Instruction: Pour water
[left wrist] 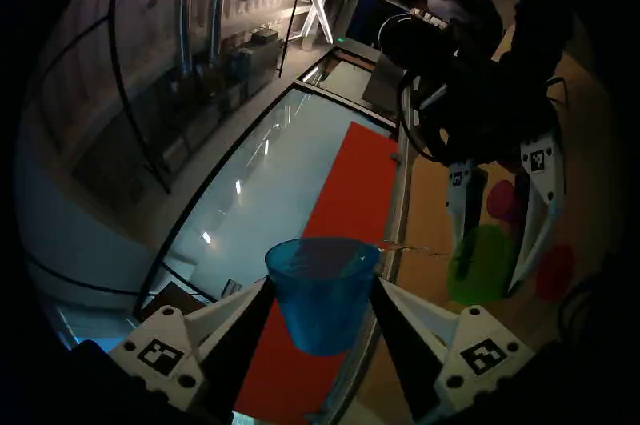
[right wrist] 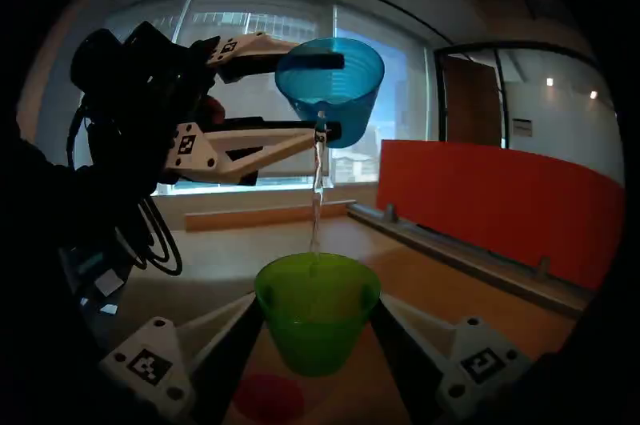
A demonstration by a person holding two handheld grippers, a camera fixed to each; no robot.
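Left gripper view shows us the left gripper (left wrist: 324, 285) pinching the blue cup (left wrist: 324, 313) between both fingers. In the right gripper view we see that cup held high and tipped, a thin stream of water (right wrist: 317, 193) falling from its lip into the green cup (right wrist: 316, 333). Our right gripper (right wrist: 316, 305) clamps the green cup upright, near us, over the wooden table (right wrist: 448, 281).

Left gripper view downward from above, right gripper view upward (green cup (left wrist: 484, 269) shared).
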